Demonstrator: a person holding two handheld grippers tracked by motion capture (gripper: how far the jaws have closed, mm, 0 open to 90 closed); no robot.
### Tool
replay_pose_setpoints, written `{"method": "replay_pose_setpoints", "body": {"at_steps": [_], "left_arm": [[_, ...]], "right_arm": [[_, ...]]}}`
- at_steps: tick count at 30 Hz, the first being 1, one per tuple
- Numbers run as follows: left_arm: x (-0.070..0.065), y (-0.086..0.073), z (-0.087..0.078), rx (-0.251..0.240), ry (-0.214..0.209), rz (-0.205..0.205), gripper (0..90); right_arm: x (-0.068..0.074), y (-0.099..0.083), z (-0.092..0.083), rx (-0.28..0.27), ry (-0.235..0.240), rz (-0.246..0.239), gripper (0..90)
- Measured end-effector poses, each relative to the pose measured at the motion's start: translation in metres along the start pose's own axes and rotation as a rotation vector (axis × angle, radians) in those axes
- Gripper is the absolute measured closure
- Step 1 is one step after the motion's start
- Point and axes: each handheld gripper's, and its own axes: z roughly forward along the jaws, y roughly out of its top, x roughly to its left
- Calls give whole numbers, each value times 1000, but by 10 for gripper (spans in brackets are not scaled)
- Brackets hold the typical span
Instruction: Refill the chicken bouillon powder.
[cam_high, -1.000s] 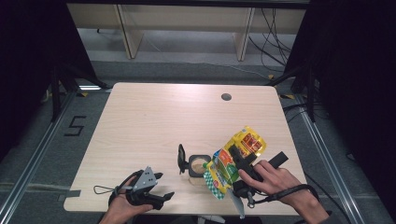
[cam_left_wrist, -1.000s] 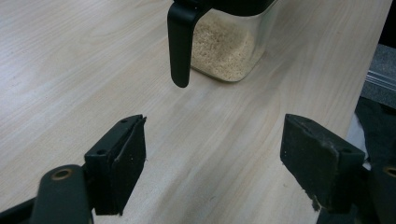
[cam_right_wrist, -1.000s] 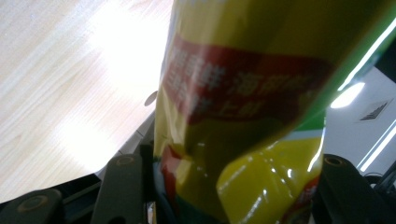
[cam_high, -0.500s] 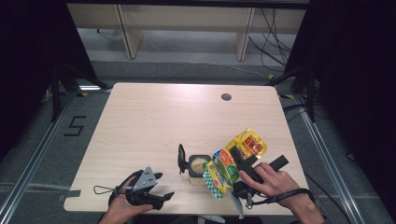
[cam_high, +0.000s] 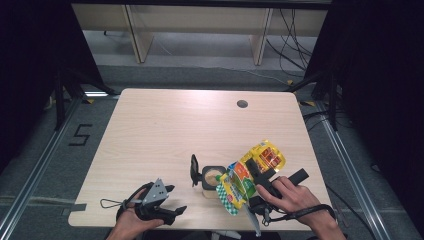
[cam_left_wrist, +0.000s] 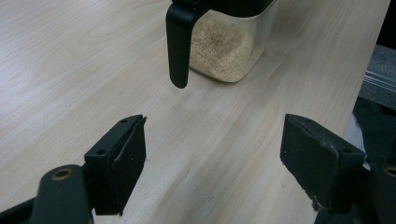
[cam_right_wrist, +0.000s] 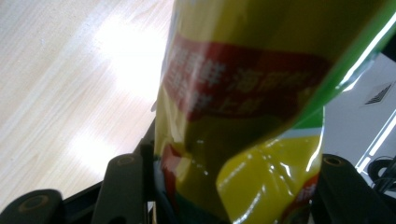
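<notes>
Near the front left edge of the table (cam_high: 165, 125): left gripper (cam_high: 167, 212) lying low in the left hand (cam_high: 131, 224), jaws spread wide with nothing between them, aimed across bare wood at the clear container (cam_left_wrist: 229, 51). Probably parked there, ready to steady that container by its handle (cam_left_wrist: 179, 44) once needed. Further right, at the middle of the front edge: container upright on the table, square and see-through, with a black top and a black handle hanging down its near side, partly filled with pale sandy grains. Just right of it, tilted above its open top: a snack bag (cam_high: 250, 175), glossy yellow and green with a red printed band and a checked lower corner, held by the right gripper (cam_high: 257, 187), jaws half closed and pinching the bag's sides, the film creased where the pads press. Tilt most likely meant to bring the bag's mouth over the container for pouring; whether anything is falling cannot be told. At the far right: right hand (cam_high: 290, 195) wrapped round the gripper body, cable looping back to the table's front edge.
</notes>
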Motion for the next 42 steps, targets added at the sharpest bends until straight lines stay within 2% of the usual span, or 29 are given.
{"method": "replay_pose_setpoints", "body": {"at_steps": [1,3,8,12,13,14,31,39,42], "left_arm": [[-1,0,0,-13,-12,-13,221],[1,1,0,-9,-18,18,221],[-2,0,0,-31,-8,-31,221],[-1,1,-1,-22,-2,-24,221],[-2,0,0,-32,-9,-31,221],[-2,1,0,-31,-9,-29,221],[-1,1,-1,-15,-2,-24,221],[-1,1,-2,-15,0,-26,221],[0,0,-1,-28,-12,-26,221]], "right_arm": [[1,0,0,-1,4,6,502],[1,-1,0,0,4,8,502],[1,0,2,-6,3,2,501],[0,-1,2,-6,1,0,502],[-1,-1,2,-8,25,-1,502],[-1,-1,1,-3,-4,-4,502],[-3,-5,0,2,0,-3,502],[-2,-3,1,-4,0,-3,502],[-1,-3,1,-5,3,0,502]]}}
